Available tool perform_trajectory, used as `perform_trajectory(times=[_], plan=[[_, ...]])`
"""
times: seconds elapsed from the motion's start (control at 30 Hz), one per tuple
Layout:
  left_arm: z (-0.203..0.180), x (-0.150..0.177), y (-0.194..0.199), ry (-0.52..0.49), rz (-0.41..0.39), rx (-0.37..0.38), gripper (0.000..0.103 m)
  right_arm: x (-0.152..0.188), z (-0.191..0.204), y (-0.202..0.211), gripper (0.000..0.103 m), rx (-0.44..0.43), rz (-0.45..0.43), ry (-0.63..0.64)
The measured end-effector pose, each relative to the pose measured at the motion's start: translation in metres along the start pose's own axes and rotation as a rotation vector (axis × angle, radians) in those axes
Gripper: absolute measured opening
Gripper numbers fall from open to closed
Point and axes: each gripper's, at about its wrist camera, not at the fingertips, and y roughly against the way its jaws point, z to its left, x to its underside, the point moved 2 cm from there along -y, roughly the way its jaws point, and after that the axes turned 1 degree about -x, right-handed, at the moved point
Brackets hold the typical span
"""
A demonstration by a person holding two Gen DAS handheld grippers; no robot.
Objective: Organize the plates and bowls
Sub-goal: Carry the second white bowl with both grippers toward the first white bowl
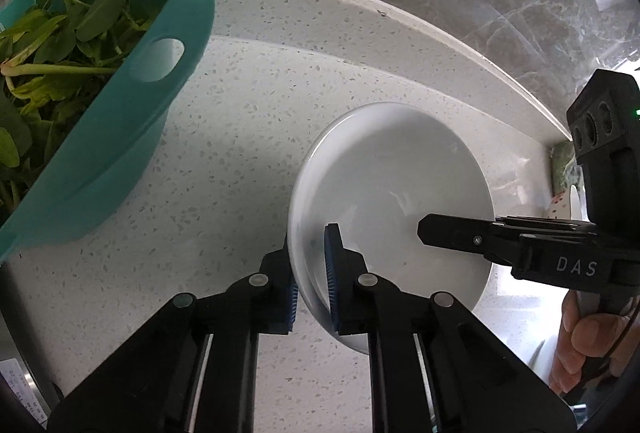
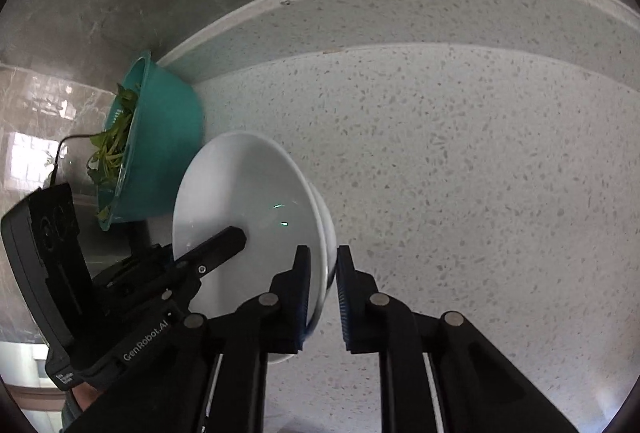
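Note:
A white bowl [image 1: 400,173] sits on the speckled countertop [image 1: 240,121], and both grippers hold it by opposite sides of its rim. My left gripper [image 1: 312,283] is shut on the rim's near-left edge, one blue pad inside the bowl and one outside. In the right wrist view my right gripper [image 2: 324,285] is shut on the bowl [image 2: 240,193] at its right rim. A second white rim shows just under the bowl there. One black finger [image 1: 448,233] of the right gripper reaches over the bowl's inside. The left gripper's finger [image 2: 218,247] does the same from the other side.
A teal colander [image 1: 120,137] full of green leaves stands to the left of the bowl, close to it [image 2: 168,153]. A raised speckled ledge [image 1: 360,17] and a grey marble wall close off the back. A person's hand [image 1: 588,345] grips the right handle.

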Motion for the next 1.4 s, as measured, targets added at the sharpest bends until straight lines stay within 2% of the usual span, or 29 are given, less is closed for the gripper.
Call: perform_trajectory(times=[0.2,0.47,0.77,1.03,1.4], plan=[[-0.002,0.004,0.008,0.004,0.004,-0.006,0.009,0.001,-0.001,0.001,0.015,0.007,0.005,-0.003],[-0.006,0.006,0.012,0.018,0.013,0.035,0.009,0.004,-0.009,0.009,0.015,-0.029,0.012,-0.033],[-0.026,0.006,0.028,-0.006,0.013,0.068,0.009,0.011,-0.014,0.038,0.016,-0.066,-0.013,-0.043],[-0.059,0.014,0.046,-0.047,0.015,0.099,0.009,0.031,-0.024,0.072,0.017,-0.082,-0.045,-0.056],[-0.130,0.042,0.080,-0.130,0.004,0.117,0.009,0.066,-0.039,0.120,0.017,-0.103,-0.098,-0.073]])
